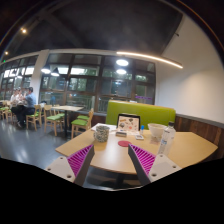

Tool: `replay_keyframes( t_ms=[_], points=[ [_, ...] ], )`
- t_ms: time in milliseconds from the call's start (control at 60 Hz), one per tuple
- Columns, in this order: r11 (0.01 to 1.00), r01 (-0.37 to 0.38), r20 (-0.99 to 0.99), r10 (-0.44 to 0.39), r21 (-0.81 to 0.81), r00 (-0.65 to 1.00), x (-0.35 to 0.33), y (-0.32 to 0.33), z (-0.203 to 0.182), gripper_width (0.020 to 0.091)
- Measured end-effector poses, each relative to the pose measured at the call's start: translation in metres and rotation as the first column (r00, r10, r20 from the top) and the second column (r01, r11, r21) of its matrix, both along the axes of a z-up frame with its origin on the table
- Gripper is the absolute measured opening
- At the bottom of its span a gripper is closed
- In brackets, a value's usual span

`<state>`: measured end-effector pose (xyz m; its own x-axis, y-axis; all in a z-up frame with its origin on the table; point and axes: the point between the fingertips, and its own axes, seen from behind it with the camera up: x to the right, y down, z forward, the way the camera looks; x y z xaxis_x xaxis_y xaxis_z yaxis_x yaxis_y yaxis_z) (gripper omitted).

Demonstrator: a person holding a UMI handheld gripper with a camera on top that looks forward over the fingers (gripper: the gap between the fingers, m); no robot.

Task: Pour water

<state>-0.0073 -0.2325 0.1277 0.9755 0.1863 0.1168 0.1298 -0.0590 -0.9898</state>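
My hand-held gripper (pixel 111 160) gapes wide, empty, low in frame, aimed across the pale wooden counter (pixel 195 148) toward the patterned paper cup (pixel 101 132) for approach.

Gripper (pixel 112 160) fingers stand apart; the gap between the pads (pixel 80 158) is unoccupied, and the bare wooden table (pixel 112 156) runs through it toward 12 o'clock.

Obstacles on the table, beyond the fingers:
- 11 o'clock: grey cup (pixel 101 132), upright.
- 12 o'clock: small upright card (pixel 128 122) at the far edge.
- 12 to 1 o'clock: small red disc (pixel 124 143), flat, low.
- 1 o'clock: white cup (pixel 156 131).
- 2 o'clock: clear bottle (pixel 166 141), just beside the white cup.

Free passage: straight ahead between the grey cup and the red disc. The right side is crowded.

Beyond the table, a green bench back (pixel 140 112) closes the far side. At 9 to 10 o'clock, open floor leads to distant tables and green chairs (pixel 80 122).
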Motion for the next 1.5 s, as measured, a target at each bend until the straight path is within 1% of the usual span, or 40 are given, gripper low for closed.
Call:
replay_keyframes(
  t_ms=[83, 233, 333, 483, 683, 800, 933, 983, 1017, 1033, 1067, 1117, 1183, 1217, 1233, 1250, 1267, 1317, 1400, 1450, 1500],
  points=[
    [1.000, 0.023, -0.028, -0.023, -0.005, 0.999, 0.015, 0.004, 0.000, 0.0780],
    [0.997, 0.049, -0.116, -0.056, -0.060, 0.992, 0.045, 0.019, -0.017, 0.0780],
    [0.992, 0.098, -0.127, -0.107, -0.075, 0.986, 0.085, 0.036, -0.030, 0.0780],
    [0.972, 0.209, -0.081, -0.218, -0.109, 0.973, 0.159, 0.087, -0.040, 0.0786],
    [0.937, 0.313, -0.028, -0.321, -0.156, 0.947, 0.230, 0.166, -0.055, 0.0781],
    [0.930, 0.329, -0.032, -0.338, -0.167, 0.941, 0.247, 0.205, -0.057, 0.0781],
    [0.916, 0.357, 0.007, -0.362, -0.182, 0.932, 0.264, 0.243, -0.055, 0.0782],
    [0.919, 0.346, 0.010, -0.351, -0.188, 0.936, 0.264, 0.256, -0.055, 0.0758],
    [0.920, 0.341, 0.014, -0.345, -0.194, 0.938, 0.266, 0.265, -0.057, 0.0665],
    [0.919, 0.339, 0.016, -0.343, -0.201, 0.939, 0.267, 0.266, -0.059, 0.0585],
    [0.922, 0.338, 0.011, -0.342, -0.191, 0.940, 0.269, 0.271, -0.056, 0.0584],
    [0.931, 0.319, 0.010, -0.323, -0.179, 0.947, 0.266, 0.276, -0.055, 0.0535],
    [0.941, 0.292, 0.008, -0.295, -0.172, 0.955, 0.259, 0.283, -0.056, 0.0504],
    [0.942, 0.289, 0.001, -0.293, -0.170, 0.956, 0.258, 0.284, -0.056, 0.0495],
    [0.942, 0.291, -0.005, -0.296, -0.167, 0.955, 0.259, 0.284, -0.056, 0.0476],
    [0.940, 0.298, -0.011, -0.304, -0.165, 0.953, 0.257, 0.284, -0.057, 0.0472],
    [0.940, 0.300, -0.015, -0.306, -0.163, 0.952, 0.258, 0.284, -0.057, 0.0448],
    [0.939, 0.306, -0.018, -0.313, -0.160, 0.950, 0.258, 0.284, -0.057, 0.0432],
    [0.935, 0.319, 0.027, -0.319, -0.154, 0.947, 0.256, 0.285, -0.056, 0.0433],
    [0.926, 0.346, 0.090, -0.336, -0.149, 0.938, 0.253, 0.286, -0.056, 0.0426],
    [0.925, 0.353, 0.176, -0.328, -0.142, 0.928, 0.247, 0.287, -0.050, 0.0425]
  ],
)
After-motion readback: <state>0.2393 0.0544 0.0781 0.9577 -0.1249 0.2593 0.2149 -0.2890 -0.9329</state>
